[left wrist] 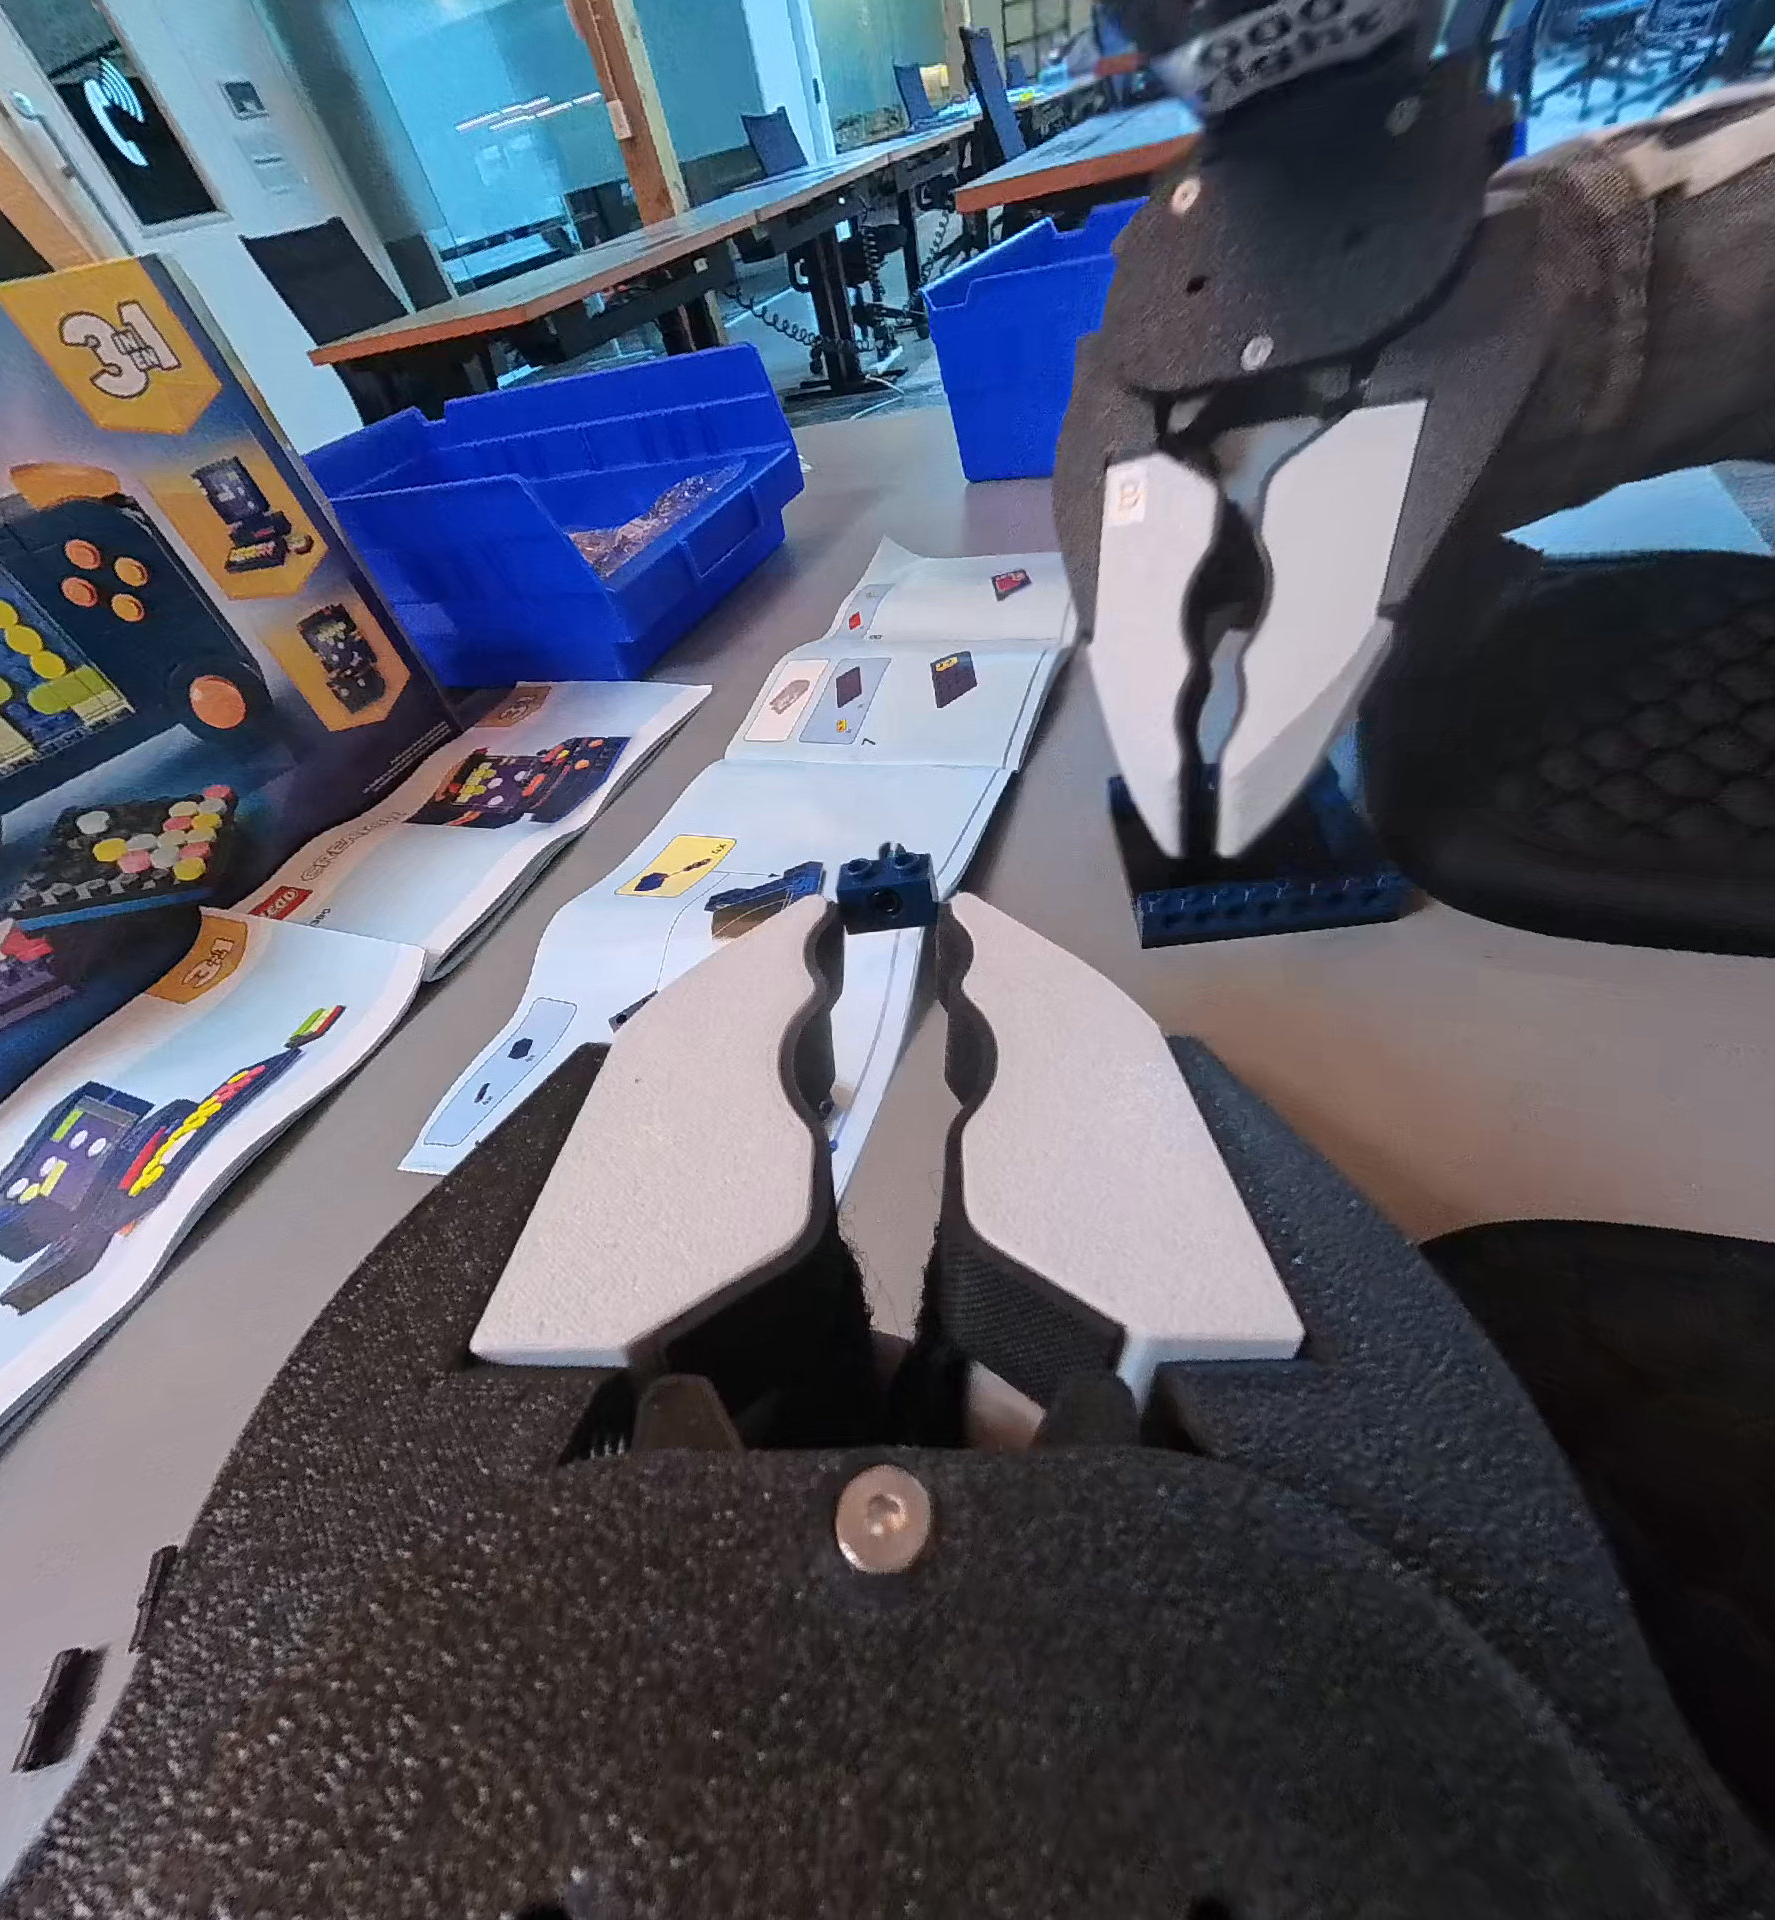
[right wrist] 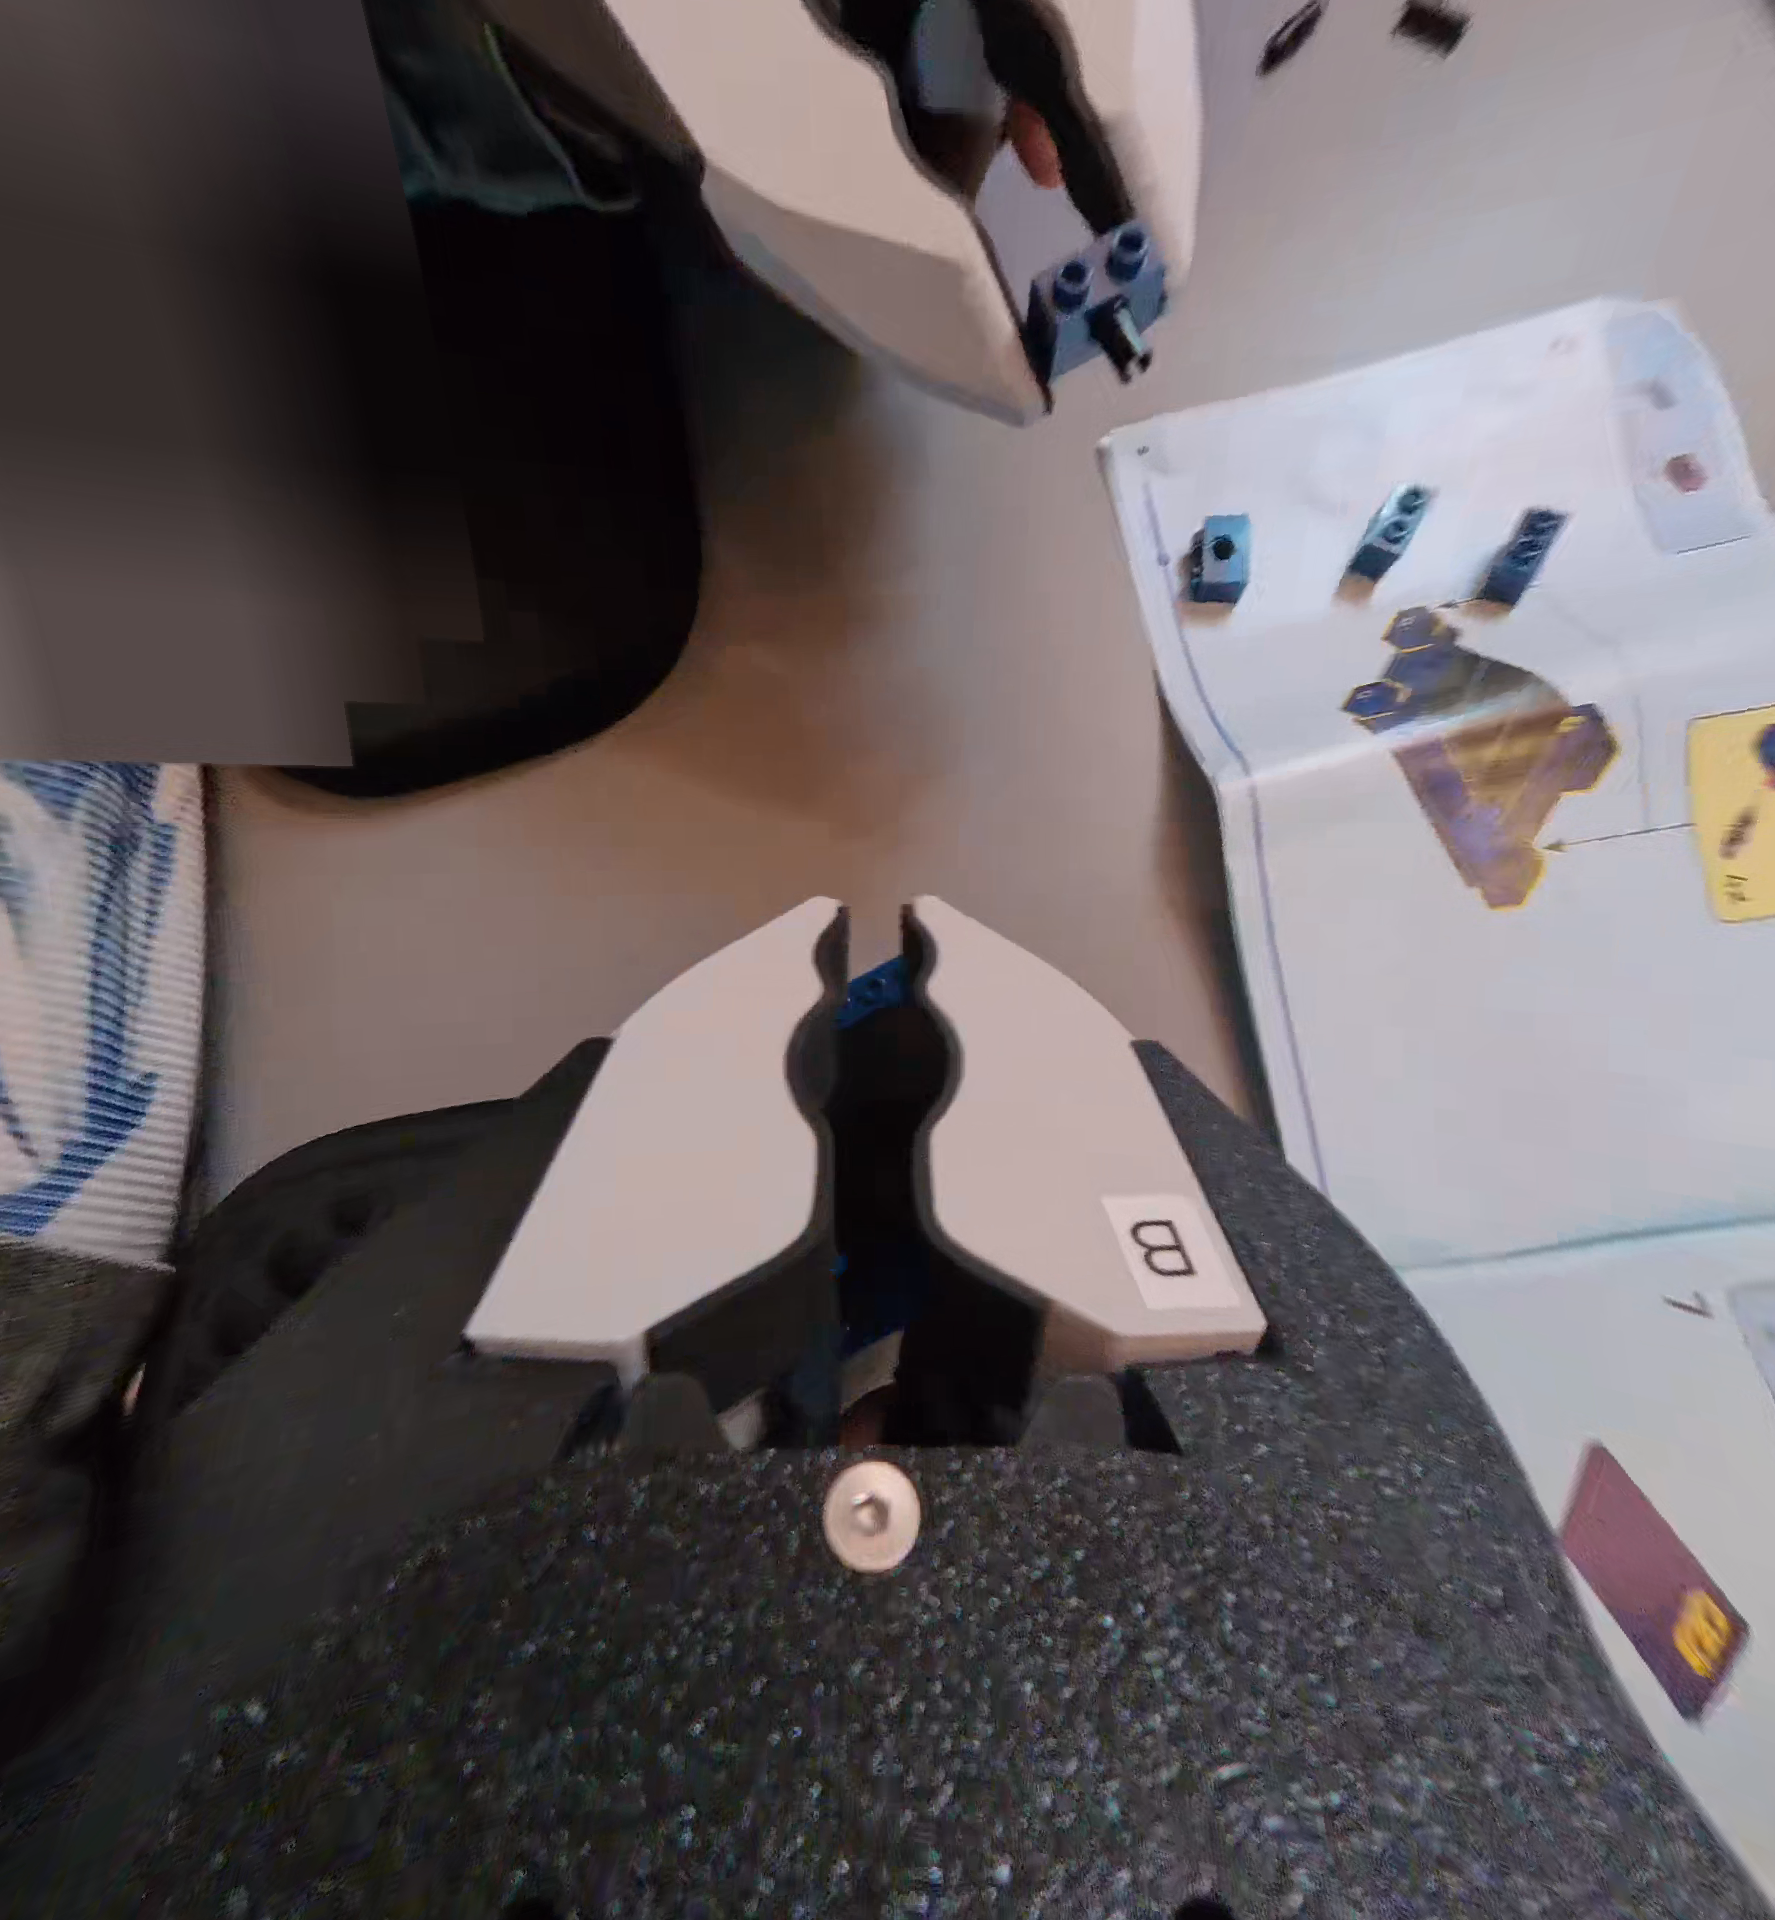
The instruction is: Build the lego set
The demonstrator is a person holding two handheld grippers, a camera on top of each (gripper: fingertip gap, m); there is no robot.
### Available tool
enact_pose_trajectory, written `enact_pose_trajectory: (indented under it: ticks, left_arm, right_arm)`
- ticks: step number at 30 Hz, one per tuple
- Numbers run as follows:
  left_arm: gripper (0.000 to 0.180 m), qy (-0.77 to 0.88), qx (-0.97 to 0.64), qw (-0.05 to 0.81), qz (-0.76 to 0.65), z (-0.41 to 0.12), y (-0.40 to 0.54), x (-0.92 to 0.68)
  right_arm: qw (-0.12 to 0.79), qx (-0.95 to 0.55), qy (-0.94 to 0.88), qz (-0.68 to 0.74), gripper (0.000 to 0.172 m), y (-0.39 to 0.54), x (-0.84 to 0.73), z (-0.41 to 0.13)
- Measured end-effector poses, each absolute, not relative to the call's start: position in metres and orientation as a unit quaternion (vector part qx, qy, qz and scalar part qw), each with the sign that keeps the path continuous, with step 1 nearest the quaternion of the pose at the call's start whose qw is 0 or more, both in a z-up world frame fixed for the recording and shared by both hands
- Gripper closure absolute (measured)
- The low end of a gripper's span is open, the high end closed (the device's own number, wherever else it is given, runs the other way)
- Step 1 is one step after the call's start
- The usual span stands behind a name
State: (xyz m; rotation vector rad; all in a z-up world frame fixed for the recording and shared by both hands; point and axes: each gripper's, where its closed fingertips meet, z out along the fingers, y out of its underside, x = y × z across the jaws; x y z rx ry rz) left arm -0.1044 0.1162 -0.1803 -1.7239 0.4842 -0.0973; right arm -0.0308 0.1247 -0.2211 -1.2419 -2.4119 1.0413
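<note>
My left gripper (left wrist: 885, 906) is shut on a small dark blue brick (left wrist: 883, 883) with a side hole, held at the fingertips above the open instruction booklet (left wrist: 831, 810). In the right wrist view the same brick (right wrist: 1096, 296) shows a black pin sticking out of it. My right gripper (right wrist: 875, 906) points straight down at a dark blue frame assembly (left wrist: 1278, 894) on the table. Its fingertips stand slightly apart with nothing between them. A blue bit of the assembly (right wrist: 872, 987) shows below, through the gap. In the left wrist view the right gripper (left wrist: 1197, 847) has its tips at the assembly's top.
Three loose small blue bricks (right wrist: 1215, 556) lie on the open booklet (right wrist: 1485, 935). A set box (left wrist: 135, 571) and more booklets (left wrist: 467, 810) are at the left. Blue bins (left wrist: 571, 520) stand behind. A black chair (left wrist: 1641, 748) is at the table's right edge. The tips of one gripper are about 9 cm away from the tips of the other.
</note>
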Motion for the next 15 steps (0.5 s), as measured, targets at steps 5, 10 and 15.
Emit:
enact_pose_trajectory:
  ticks: [5,10,15]
  left_arm:
    - [0.164,0.22,-0.751,0.621,-0.037,-0.181,0.116,-0.101]
    - [0.164,0.219,-0.752,0.621,-0.034,-0.182,0.116,-0.103]
    - [0.164,0.219,-0.753,0.62,-0.034,-0.183,0.116,-0.103]
  right_arm:
    - [0.151,-0.387,-0.839,0.352,0.172,0.128,-0.026,-0.225]
    - [0.184,-0.334,-0.835,0.397,0.172,0.128,-0.028,-0.228]
    - [0.183,-0.337,-0.831,0.403,0.172,0.128,-0.029,-0.236]
